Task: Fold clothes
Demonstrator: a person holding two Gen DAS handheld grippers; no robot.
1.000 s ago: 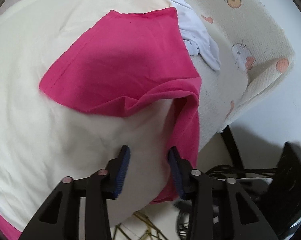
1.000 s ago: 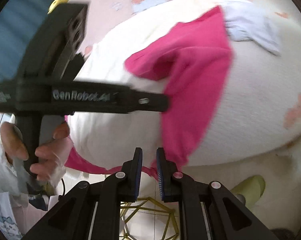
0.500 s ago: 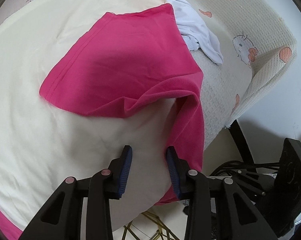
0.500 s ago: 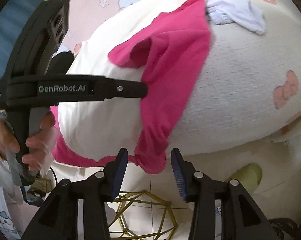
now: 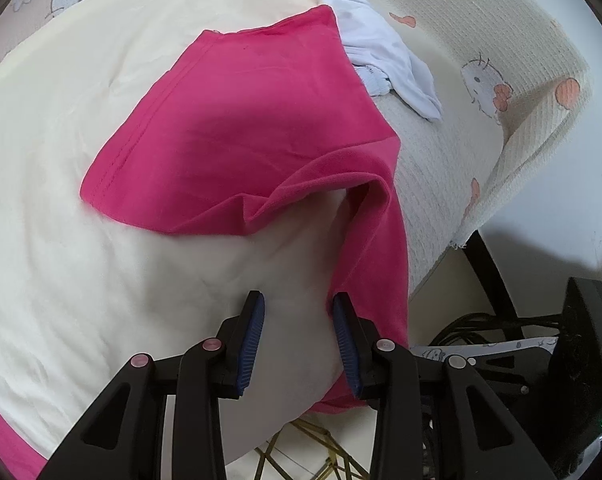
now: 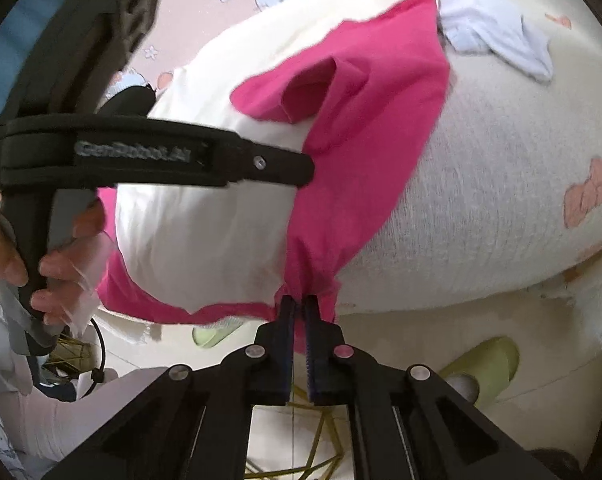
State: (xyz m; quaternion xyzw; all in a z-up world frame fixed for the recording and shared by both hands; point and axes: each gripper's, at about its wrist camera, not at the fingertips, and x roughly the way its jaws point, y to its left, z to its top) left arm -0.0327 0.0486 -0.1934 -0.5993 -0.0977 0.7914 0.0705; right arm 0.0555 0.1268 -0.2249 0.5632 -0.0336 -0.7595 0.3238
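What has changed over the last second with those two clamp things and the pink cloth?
The right tool opened, moved onto the hanging corner of the pink garment and clamped it. The left tool stayed open over the cream fabric; the white garment lay untouched.

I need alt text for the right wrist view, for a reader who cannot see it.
The right tongs are shut on the hanging edge of a pink garment draped over a cream cloth on a cushion. At left, a hand holds the left tongs above the cloth; a white garment lies behind.
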